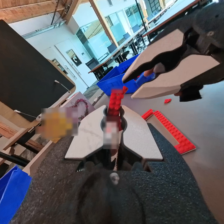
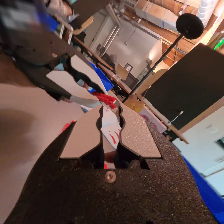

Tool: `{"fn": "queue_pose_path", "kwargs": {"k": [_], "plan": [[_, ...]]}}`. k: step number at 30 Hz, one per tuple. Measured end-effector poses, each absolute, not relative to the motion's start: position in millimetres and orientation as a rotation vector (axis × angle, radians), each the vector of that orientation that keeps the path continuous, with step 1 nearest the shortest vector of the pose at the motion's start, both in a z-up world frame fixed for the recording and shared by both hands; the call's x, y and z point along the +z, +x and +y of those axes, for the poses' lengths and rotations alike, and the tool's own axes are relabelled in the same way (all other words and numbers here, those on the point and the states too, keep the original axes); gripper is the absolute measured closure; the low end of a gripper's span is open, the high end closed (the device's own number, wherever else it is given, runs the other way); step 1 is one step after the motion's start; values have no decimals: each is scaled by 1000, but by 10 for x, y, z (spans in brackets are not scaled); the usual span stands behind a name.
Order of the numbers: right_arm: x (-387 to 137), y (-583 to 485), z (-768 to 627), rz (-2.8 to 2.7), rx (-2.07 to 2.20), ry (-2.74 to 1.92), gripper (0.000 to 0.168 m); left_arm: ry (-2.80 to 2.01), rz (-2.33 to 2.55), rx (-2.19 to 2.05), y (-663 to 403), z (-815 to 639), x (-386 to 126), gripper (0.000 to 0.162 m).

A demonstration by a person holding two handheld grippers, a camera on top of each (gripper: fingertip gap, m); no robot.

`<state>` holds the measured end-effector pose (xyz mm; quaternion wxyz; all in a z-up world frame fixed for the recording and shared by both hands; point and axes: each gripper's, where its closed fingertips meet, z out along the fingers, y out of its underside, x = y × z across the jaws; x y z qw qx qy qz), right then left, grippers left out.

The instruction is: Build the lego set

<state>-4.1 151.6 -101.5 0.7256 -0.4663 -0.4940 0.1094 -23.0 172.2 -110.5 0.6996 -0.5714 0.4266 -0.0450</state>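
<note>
a long red studded plate (image 1: 114, 105) is being gripped between the fingers of the left claw (image 1: 114, 107), lifted above the table (image 1: 200, 121) near its left edge. further right, a red l-shaped frame of plates (image 1: 169, 128) is lying flat on the table. the right claw (image 1: 127, 88) is being held spread apart with nothing in it, just beside the plate's far tip, before a blue bin (image 1: 112, 83).

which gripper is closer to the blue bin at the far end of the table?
Right. The right gripper hovers open just in front of the blue bin, fingers pointing at it. The left gripper, shut on a red plate, sits farther back.
</note>
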Motion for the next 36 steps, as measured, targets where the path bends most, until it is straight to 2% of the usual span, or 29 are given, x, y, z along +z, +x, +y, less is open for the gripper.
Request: {"fn": "queue_pose_path", "kwargs": {"k": [1,4,6,12,16,19,26,29,36], "plan": [[-1033,-40,1537,-1133,174,-1020,144,-1276,968,-85,-224,1725,-1121,143],[-1121,-60,1609,-1261,-12,-1014,147,-1276,1007,-30,-208,1731,-1155,143],[-1112,-63,1649,-1261,-87,-1010,158,-1284,1009,3,-216,1749,-1162,143],[-1083,-59,1689,-1087,-127,-1094,160,-1321,904,-7,-244,1808,-1110,143],[-1107,-58,1682,-1022,-113,-1111,159,-1305,921,5,-238,1814,-1113,143],[-1126,-70,1624,-1085,38,-1123,143,-1332,1067,-4,-195,1780,-1258,143],[-1439,-114,1567,-1541,105,-1221,139,-1352,1340,104,-130,1711,-1566,143],[-1553,-145,1577,-1616,54,-1247,151,-1349,1367,136,-120,1714,-1599,143],[-1616,-170,1572,-1625,-4,-1260,151,-1354,1394,71,-143,1697,-1663,143]]}}
